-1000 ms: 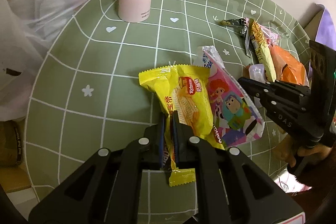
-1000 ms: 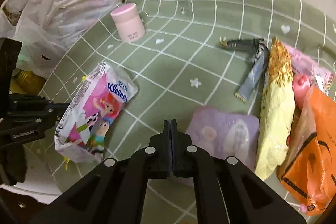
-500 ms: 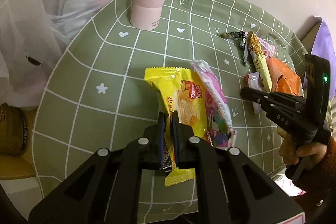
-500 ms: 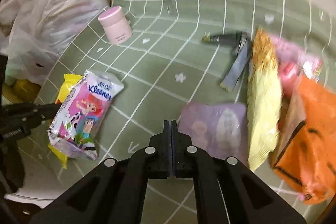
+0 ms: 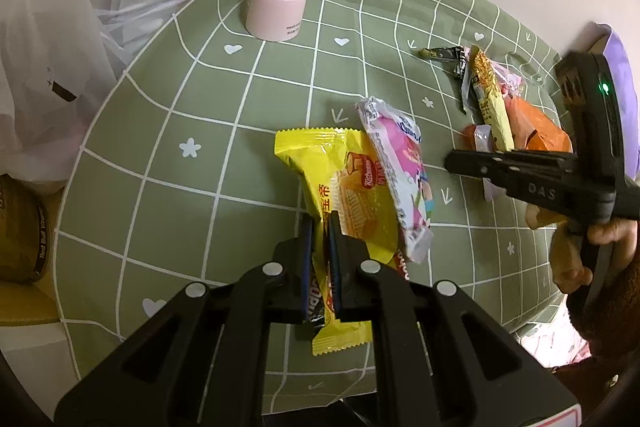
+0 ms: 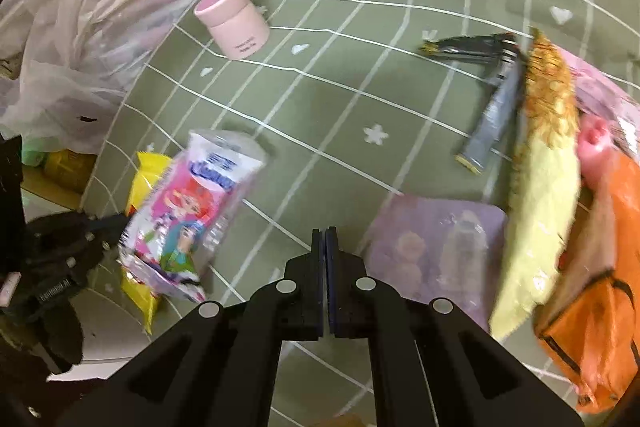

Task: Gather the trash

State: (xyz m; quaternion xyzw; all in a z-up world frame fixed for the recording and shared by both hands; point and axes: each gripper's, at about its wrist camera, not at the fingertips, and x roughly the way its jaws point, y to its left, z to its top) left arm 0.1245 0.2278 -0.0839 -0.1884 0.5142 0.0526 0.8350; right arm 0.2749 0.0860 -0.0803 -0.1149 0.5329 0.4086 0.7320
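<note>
Carrying step: the left gripper (image 5: 320, 227) was clamped on a yellow wrapper (image 5: 344, 183), a tissue pack (image 5: 400, 163) leaning against it, above the worktop (image 5: 200, 99). The right gripper (image 6: 325, 235) hovered, fingers together, empty. Next, presumably: carry to the white bag (image 5: 52, 27) and release.

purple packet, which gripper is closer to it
Right. The right gripper hovers shut just beside the purple packet; the left gripper is across the table, clamped on the yellow wafer wrapper.
</note>
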